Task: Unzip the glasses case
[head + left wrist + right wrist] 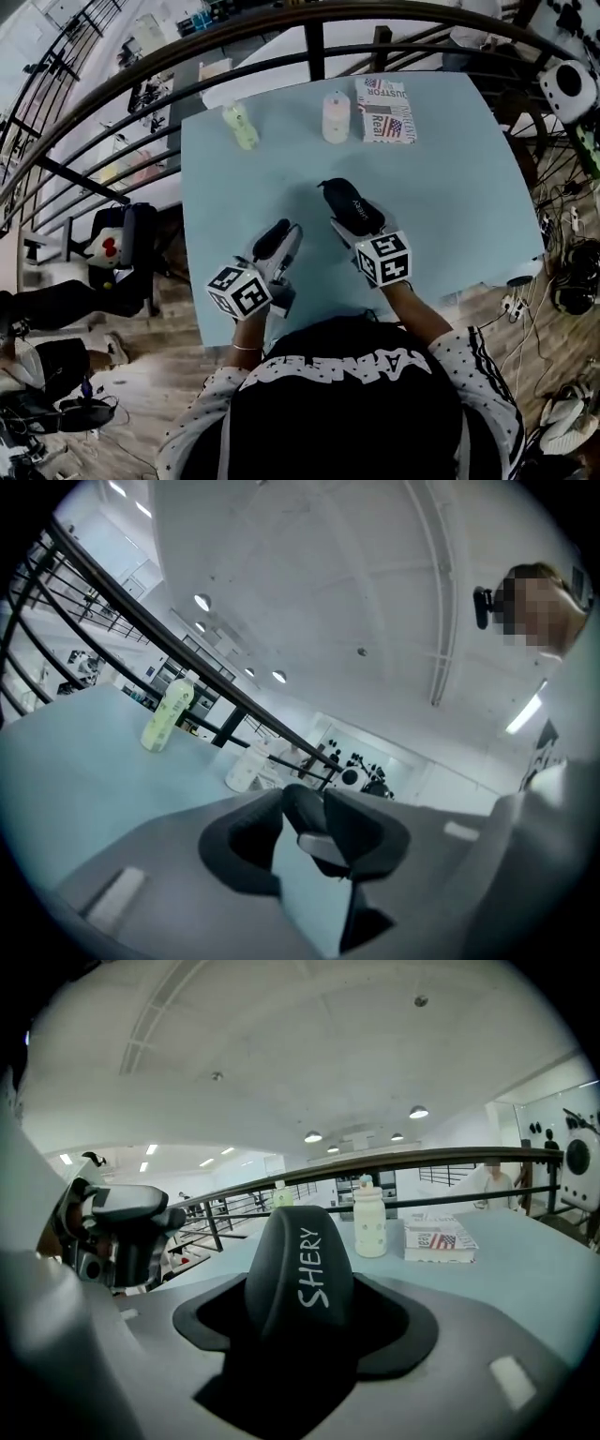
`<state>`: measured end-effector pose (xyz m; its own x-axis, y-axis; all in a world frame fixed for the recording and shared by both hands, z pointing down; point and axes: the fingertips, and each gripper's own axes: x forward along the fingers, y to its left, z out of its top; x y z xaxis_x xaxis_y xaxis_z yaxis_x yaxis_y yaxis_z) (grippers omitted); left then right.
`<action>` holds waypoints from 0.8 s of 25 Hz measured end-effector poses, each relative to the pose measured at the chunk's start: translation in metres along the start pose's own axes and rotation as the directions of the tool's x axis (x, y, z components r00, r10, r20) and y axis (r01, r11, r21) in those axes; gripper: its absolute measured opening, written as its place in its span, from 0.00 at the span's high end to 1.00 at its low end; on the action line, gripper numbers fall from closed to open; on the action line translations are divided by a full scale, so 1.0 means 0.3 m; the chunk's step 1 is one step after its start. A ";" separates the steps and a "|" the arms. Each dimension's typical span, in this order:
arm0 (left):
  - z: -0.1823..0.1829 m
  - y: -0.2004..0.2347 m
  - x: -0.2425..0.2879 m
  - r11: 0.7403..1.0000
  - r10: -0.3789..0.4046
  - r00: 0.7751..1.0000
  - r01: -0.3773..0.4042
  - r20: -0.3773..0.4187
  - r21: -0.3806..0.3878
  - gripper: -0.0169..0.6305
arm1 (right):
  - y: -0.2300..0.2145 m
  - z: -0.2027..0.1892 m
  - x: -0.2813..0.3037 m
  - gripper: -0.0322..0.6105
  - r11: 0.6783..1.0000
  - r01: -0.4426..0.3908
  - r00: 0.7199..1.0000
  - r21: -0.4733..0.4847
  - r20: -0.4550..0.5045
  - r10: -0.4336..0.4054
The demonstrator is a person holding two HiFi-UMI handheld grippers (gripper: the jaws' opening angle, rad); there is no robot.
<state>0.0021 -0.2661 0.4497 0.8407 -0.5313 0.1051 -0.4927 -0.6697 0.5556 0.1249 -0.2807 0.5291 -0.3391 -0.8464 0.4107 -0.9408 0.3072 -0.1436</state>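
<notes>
The black glasses case with white lettering sits between the jaws of my right gripper, which is shut on it and holds it above the pale blue table. In the right gripper view the case stands on end and fills the gap between the jaws. The zip does not show in any view. My left gripper is to the left of the case and apart from it. Its dark fingertips meet, with nothing held between them. It also shows at the left of the right gripper view as the left gripper.
At the far side of the table stand a green bottle, a pale pink bottle and a stack of flag-printed books. A dark railing runs behind the table. Cables and gear lie on the wood floor at right.
</notes>
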 end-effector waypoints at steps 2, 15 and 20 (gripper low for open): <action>-0.005 -0.021 0.003 0.999 -0.024 1.000 0.024 -0.001 -0.023 0.97 | 0.041 0.040 -0.021 0.41 0.999 -0.038 0.999 -0.019 0.033 0.038; 0.009 -0.114 0.019 0.969 -0.119 0.991 0.128 0.053 -0.209 0.97 | 0.353 0.174 -0.112 0.41 0.929 -0.252 0.950 -0.269 0.115 0.291; 0.009 -0.129 0.024 0.973 -0.110 0.992 0.120 0.061 -0.197 0.97 | 0.439 0.152 -0.131 0.41 0.897 -0.297 0.936 -0.327 0.087 0.342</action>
<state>0.0266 -0.2454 0.4270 0.8744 -0.4852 -0.0073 -0.3345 -0.6135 0.7154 0.0140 -0.2267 0.4530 -0.6392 -0.7248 0.2572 -0.7417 0.6694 0.0431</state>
